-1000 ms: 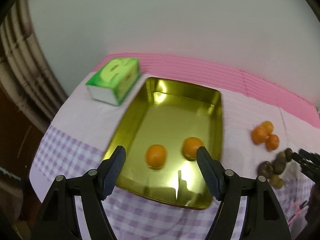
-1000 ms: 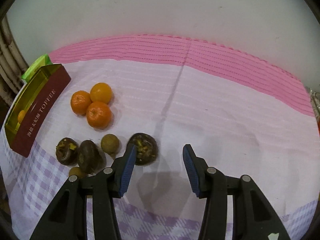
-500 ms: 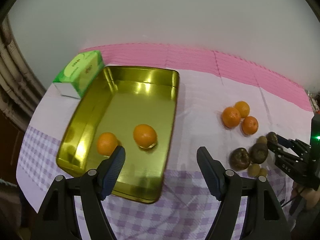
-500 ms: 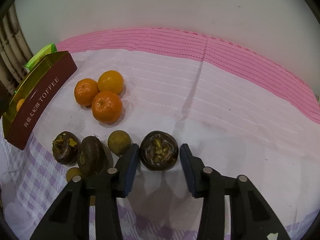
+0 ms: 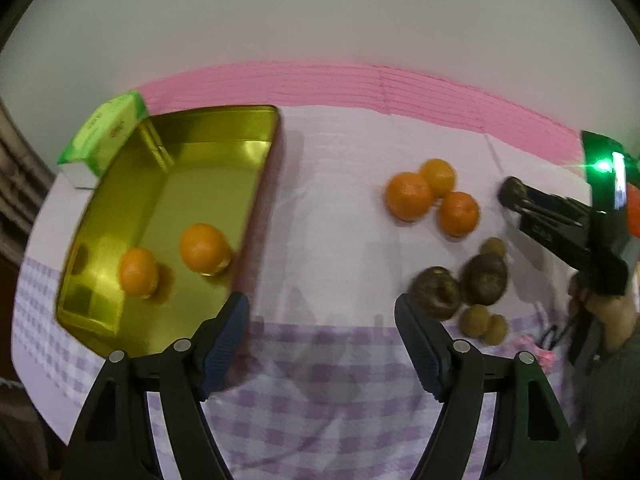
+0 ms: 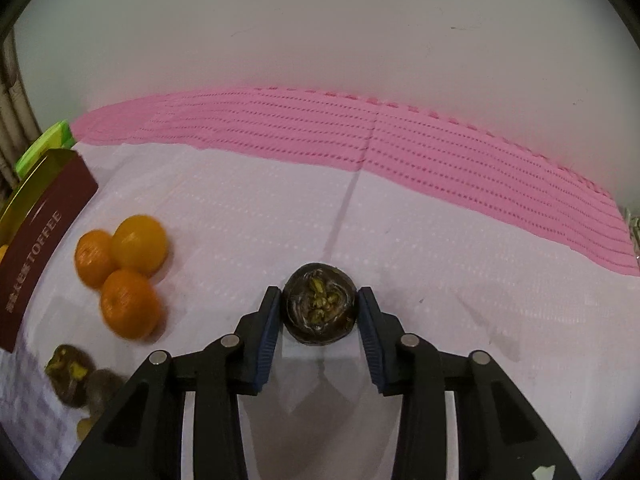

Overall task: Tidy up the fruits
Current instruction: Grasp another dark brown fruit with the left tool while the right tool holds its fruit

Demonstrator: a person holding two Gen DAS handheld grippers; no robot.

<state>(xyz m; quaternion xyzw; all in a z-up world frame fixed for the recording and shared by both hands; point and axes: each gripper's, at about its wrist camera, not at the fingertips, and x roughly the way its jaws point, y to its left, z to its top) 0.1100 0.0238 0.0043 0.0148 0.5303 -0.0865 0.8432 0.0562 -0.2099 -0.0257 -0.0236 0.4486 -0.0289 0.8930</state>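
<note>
The right gripper (image 6: 318,312) clamps a dark fruit (image 6: 319,305) — the left gripper (image 5: 322,312) hangs open, empty, near the gold tin (image 5: 264,160).

We have closed our right tongs (image 6: 318,316) onto the dark mangosteen (image 6: 319,309), which stood beside them a second ago and now sits pinched between both pads at frame centre. In the left wrist view the gold tin (image 5: 256,184) has slid from centre to the left, and the loose oranges (image 5: 409,195) have moved inward from the right edge.
</note>
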